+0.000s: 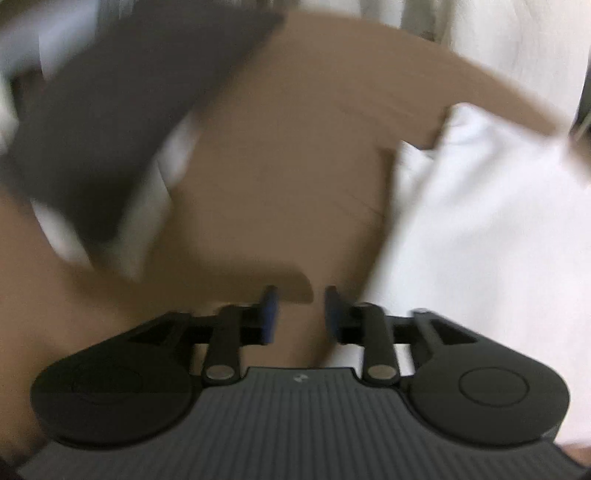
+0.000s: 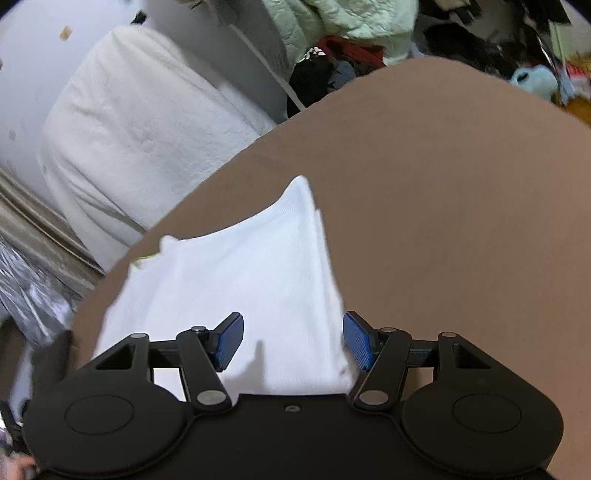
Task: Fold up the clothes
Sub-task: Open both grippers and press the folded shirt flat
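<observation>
A white garment (image 2: 240, 266) lies folded on the brown table (image 2: 443, 203), one corner pointing away from me. My right gripper (image 2: 293, 339) hovers over its near edge, open, with the blue pads (image 2: 231, 341) apart and not pressing the cloth. The left wrist view is blurred. There my left gripper (image 1: 301, 312) stands over bare table (image 1: 277, 166), open with nothing between its pads, and the white garment (image 1: 480, 229) lies just to its right.
A blurred dark cloth (image 1: 110, 129) with white beneath it lies on the table's left side. Beyond the table's far edge stand a white padded roll (image 2: 140, 122) and a heap of clothes (image 2: 351, 22).
</observation>
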### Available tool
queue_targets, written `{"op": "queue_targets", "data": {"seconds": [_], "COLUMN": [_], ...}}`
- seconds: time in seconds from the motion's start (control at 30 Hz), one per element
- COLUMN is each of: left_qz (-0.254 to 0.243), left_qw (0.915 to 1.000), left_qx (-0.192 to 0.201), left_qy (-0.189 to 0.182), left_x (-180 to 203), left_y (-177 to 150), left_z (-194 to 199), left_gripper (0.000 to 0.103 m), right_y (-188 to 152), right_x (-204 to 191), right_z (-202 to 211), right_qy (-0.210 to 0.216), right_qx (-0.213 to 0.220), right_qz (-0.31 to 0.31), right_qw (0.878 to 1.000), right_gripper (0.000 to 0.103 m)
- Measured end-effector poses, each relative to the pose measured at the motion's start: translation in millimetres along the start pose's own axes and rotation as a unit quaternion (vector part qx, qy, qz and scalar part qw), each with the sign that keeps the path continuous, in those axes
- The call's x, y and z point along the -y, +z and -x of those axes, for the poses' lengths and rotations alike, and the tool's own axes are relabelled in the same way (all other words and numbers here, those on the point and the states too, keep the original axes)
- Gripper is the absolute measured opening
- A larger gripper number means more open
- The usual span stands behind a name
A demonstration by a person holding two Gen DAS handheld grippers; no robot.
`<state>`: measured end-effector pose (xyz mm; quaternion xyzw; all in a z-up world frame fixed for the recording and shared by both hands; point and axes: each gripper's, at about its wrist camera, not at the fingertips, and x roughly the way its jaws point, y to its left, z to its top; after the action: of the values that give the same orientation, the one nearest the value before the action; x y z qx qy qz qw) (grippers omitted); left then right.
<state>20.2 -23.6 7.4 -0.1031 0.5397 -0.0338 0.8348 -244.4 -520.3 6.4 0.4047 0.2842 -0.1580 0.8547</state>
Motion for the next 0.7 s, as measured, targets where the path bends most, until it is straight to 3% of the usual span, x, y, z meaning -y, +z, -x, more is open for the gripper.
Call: {"op": "queue_targets", "data": {"seconds": [0.03, 0.13, 0.23, 0.3, 0.37, 0.43, 0.53, 0.67, 0.7], "left_qz": [0.058, 0.148, 0.112, 0.099, 0.115, 0.128, 0.063, 0.053, 0.054], "left_qw": [0.9963, 0.9764, 0.9856, 0.9864, 0.9872, 0.9899, 0.9968, 0.9985, 0.9983], "left_qx": [-0.029, -0.066, -0.051, -0.052, -0.029, 0.029, 0.039, -0.008, -0.021], "left_qy": [-0.057, -0.143, -0.116, -0.121, -0.107, -0.054, -0.030, -0.013, -0.007], "left_x": [-12.5, -28.5, -17.6, -8.5, -3.4, 0.9, 19.5, 7.7, 7.1], "left_y": [-2.8, -19.2, -29.5, -36.2, -45.3, -55.0, -32.6, -36.6, -37.2], "left_z": [2.2, 7.9, 23.3, 27.0, 31.6, 39.9, 21.5, -6.3, -15.3], "left_gripper": [0.049, 0.051, 0.065, 0.067, 0.067, 0.067, 0.067, 0.067, 0.067], "right_y": [-8.0, -36.1, -70.6, -89.8, -105.3, -116.5, -116.9, -113.7, -110.5], "right_x": [-1.1, -3.1, 8.8, 21.1, 34.2, 37.8, 27.6, 10.8, 6.6], "right_z": [5.5, 17.7, 15.3, 4.1, -8.9, -14.7, -23.8, -46.2, -51.0], "right_qy": [0.015, 0.066, 0.085, 0.071, 0.052, 0.063, 0.065, 0.027, 0.022], "right_qx": [-0.007, -0.036, -0.073, -0.095, -0.099, -0.073, -0.010, 0.080, 0.093], "right_qz": [-0.013, -0.054, -0.115, -0.168, -0.237, -0.279, -0.259, -0.198, -0.182], "right_qw": [1.000, 0.996, 0.987, 0.979, 0.965, 0.955, 0.964, 0.977, 0.979], "right_gripper": [0.065, 0.066, 0.066, 0.066, 0.066, 0.067, 0.068, 0.066, 0.053]}}
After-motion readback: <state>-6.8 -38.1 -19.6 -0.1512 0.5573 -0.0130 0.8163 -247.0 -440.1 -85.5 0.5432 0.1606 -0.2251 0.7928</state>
